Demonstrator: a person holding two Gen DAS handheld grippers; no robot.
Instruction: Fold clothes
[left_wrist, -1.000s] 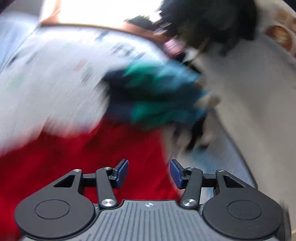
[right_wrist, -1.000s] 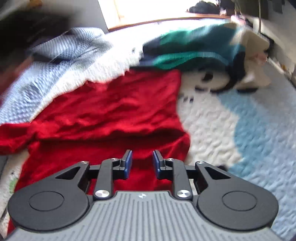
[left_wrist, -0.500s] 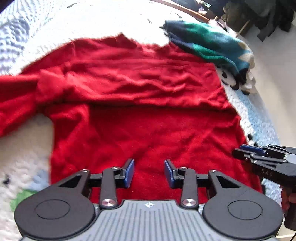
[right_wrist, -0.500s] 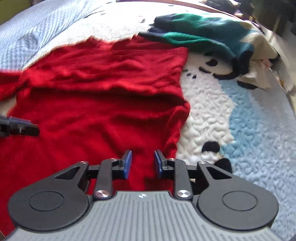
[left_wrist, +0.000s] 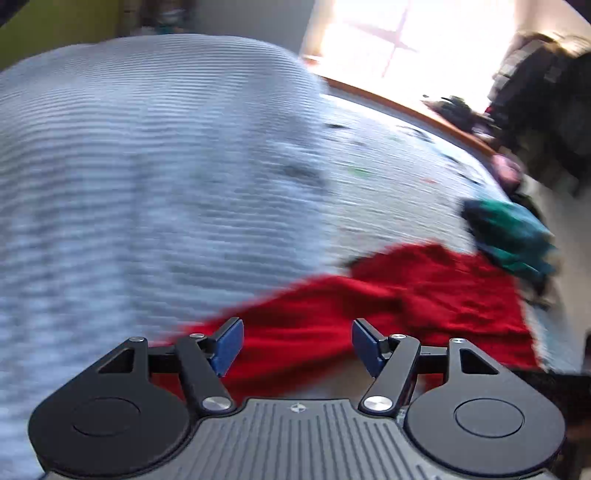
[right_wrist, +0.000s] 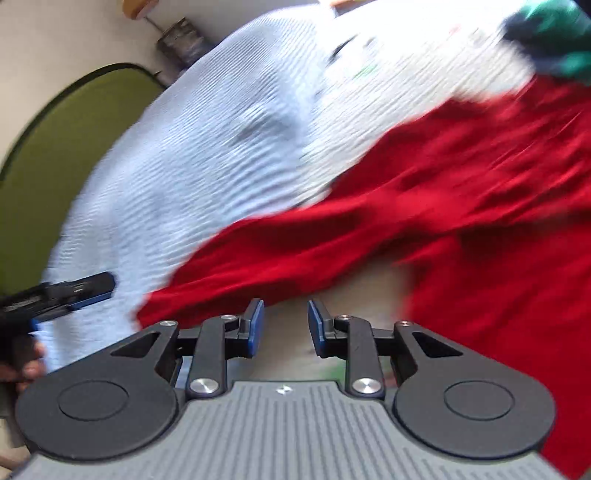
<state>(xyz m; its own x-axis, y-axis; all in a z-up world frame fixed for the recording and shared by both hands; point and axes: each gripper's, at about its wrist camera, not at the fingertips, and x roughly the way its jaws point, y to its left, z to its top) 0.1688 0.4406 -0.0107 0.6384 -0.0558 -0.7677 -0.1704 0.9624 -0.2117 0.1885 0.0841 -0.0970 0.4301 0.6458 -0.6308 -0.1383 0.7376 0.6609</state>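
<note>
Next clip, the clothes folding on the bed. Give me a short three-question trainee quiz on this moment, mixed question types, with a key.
1. True or false: the left gripper has the red knit sweater pinched between its pads.
2. Multiple choice: in the right wrist view, the right gripper is: A) clamped on the sweater, B) holding nothing, jaws apart, C) gripping the pale blue textured blanket.
3. Fill in: the bundled garment past the sweater's far corner is dark blue and ____.

Key: 1 false, its jaws are opening with nothing between them; 2 B; 3 green.
</note>
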